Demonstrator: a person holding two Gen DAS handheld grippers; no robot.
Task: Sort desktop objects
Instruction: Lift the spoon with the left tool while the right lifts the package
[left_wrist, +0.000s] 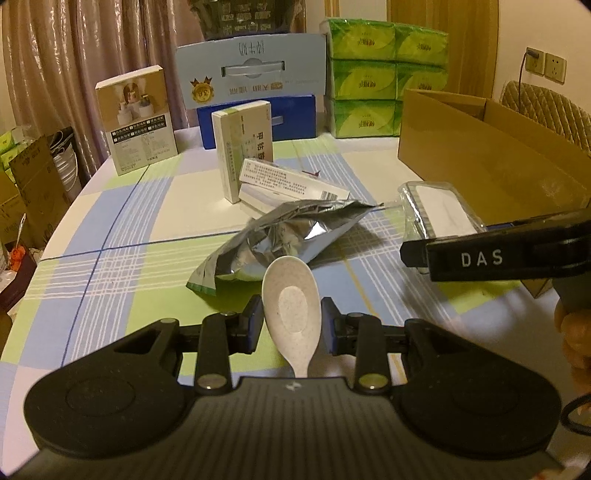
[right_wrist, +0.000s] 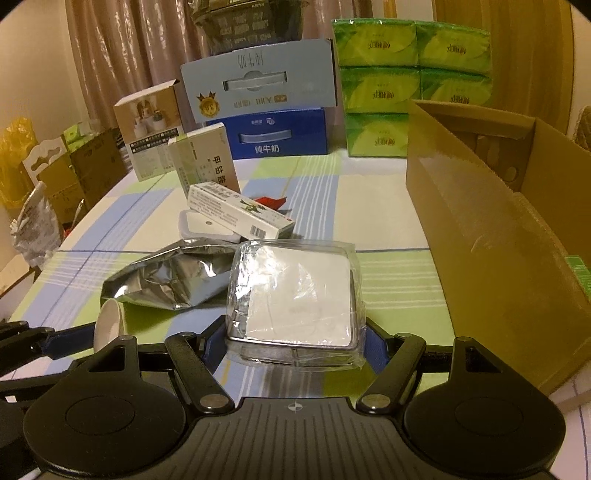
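My left gripper (left_wrist: 291, 325) is shut on a white speckled spoon (left_wrist: 291, 306), bowl pointing forward, above the checked tablecloth. The spoon's bowl also shows at the left of the right wrist view (right_wrist: 109, 323). My right gripper (right_wrist: 291, 345) is shut on a clear-wrapped white square box (right_wrist: 295, 291); it also shows in the left wrist view (left_wrist: 439, 212). A crumpled silver foil bag (left_wrist: 280, 236) lies just ahead of the spoon and left of the wrapped box (right_wrist: 173, 277). The right gripper's black finger marked DAS (left_wrist: 491, 254) reaches in from the right.
An open cardboard box (right_wrist: 491, 229) stands on the right. Small medicine boxes (right_wrist: 240, 210) and an upright box (left_wrist: 245, 151) sit mid-table. Blue milk cartons (right_wrist: 277, 129), green tissue packs (right_wrist: 406, 85) and a beige product box (left_wrist: 136, 118) line the back.
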